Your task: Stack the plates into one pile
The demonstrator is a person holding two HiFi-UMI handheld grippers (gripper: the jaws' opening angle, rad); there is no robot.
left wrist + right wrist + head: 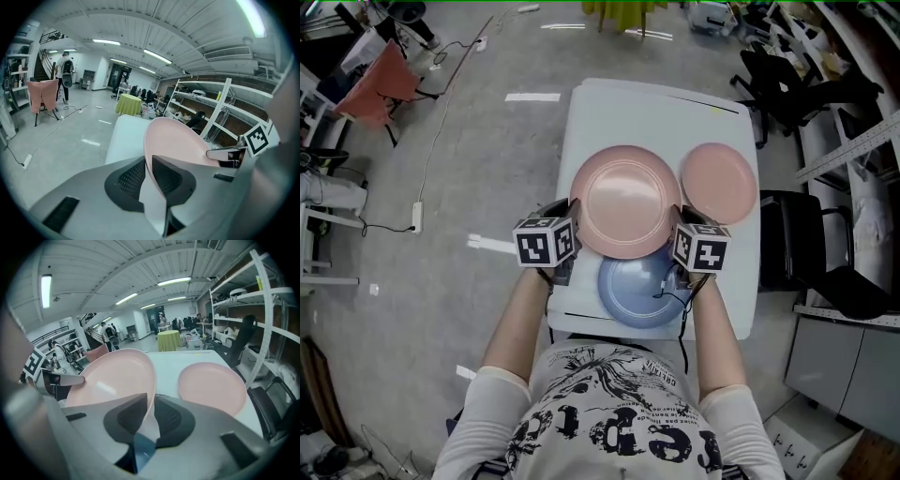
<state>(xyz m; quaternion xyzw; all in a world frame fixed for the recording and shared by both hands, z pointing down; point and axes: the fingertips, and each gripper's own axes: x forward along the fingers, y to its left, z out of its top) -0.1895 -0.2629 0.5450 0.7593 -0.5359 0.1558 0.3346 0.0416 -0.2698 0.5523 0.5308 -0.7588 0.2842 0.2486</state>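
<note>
A large pink plate [625, 201] hangs above the white table [591, 122], held by both grippers. My left gripper [570, 217] is shut on its left rim [146, 159]. My right gripper [679, 221] is shut on its right rim [151, 401]. Below it, near the table's front edge, lies a blue plate [642, 291], partly covered by the large pink one. A smaller pink plate [719, 182] rests on the table at the right, seen also in the right gripper view [212, 387].
A black office chair [811, 248] stands right of the table, with shelving [853, 150] behind it. Grey floor with a cable and power strip [417, 216] lies to the left. A pink cloth hangs over a stand [375, 84] at far left.
</note>
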